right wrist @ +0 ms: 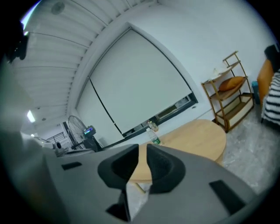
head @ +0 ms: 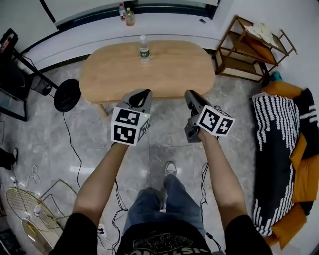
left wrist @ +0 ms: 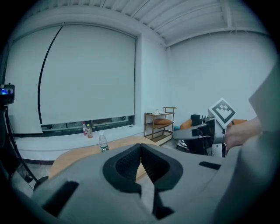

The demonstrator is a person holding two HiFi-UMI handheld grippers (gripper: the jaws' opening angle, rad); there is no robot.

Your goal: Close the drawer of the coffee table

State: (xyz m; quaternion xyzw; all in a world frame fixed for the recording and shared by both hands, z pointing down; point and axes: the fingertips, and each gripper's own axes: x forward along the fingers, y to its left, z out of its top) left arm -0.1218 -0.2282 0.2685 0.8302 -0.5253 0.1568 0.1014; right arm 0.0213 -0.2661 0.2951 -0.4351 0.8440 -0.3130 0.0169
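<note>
The oval wooden coffee table [head: 164,74] stands ahead of me, with a water bottle [head: 144,48] upright on its far side. No drawer shows in any view. Both grippers are held up in the air in front of the table's near edge and touch nothing. My left gripper [head: 145,92] has its fingertips together, and the left gripper view shows the gripper [left wrist: 141,148] shut and empty above the table [left wrist: 78,154]. My right gripper [head: 190,94] [right wrist: 143,148] points at the table [right wrist: 197,135] with a narrow gap between its tips and nothing in it.
A wooden shelf [head: 251,47] stands at the back right. A sofa with a striped blanket [head: 279,149] fills the right side. A black round stand base [head: 67,94] and cables lie left of the table, a fan [head: 22,204] on the floor near left. Two bottles [head: 125,14] sit on the window ledge.
</note>
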